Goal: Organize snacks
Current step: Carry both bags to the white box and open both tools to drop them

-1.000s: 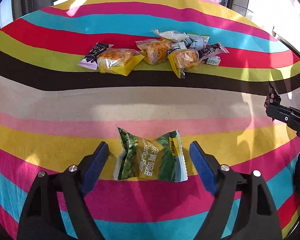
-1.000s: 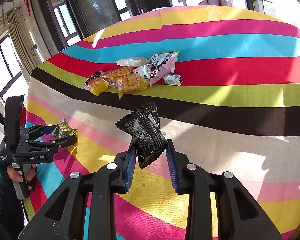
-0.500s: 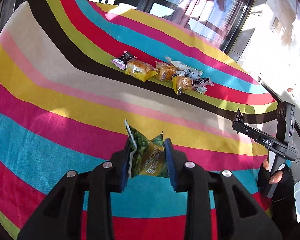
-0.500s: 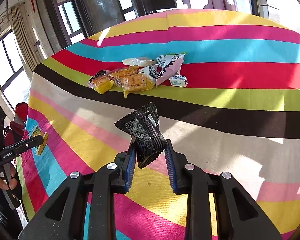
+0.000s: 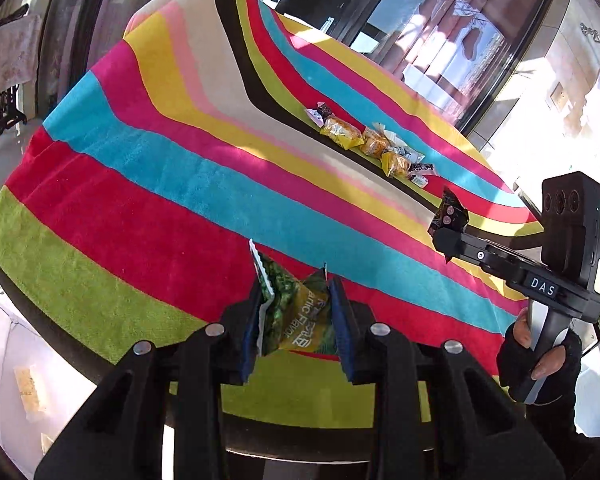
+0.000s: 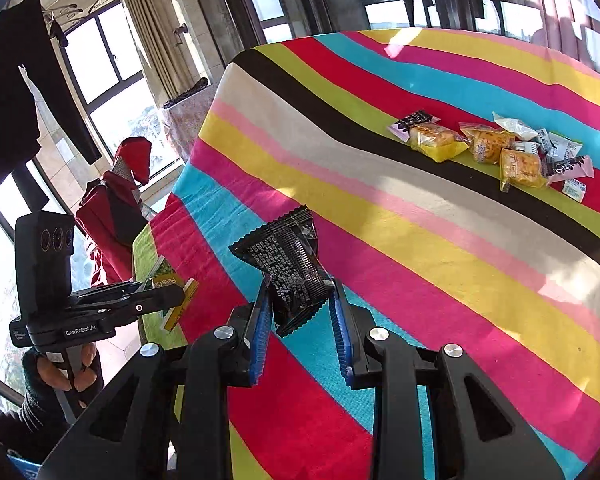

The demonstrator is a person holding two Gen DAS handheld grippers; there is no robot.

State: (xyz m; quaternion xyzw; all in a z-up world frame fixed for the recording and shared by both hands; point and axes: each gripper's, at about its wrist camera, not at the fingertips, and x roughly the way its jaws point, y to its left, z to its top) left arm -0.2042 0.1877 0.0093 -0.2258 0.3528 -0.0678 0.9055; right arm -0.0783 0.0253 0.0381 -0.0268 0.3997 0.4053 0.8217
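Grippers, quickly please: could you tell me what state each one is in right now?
Left gripper: closed on the green snack packet.
Right gripper: closed on the black snack packet.

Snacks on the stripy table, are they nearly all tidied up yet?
Not nearly. Nothing looks sorted in either view. In hand: the left gripper is shut on a green pea snack packet, and the right gripper is shut on a black snack packet, both above the striped tablecloth. Left to do: the pile of yellow and white snack packets lies loose on the cloth.
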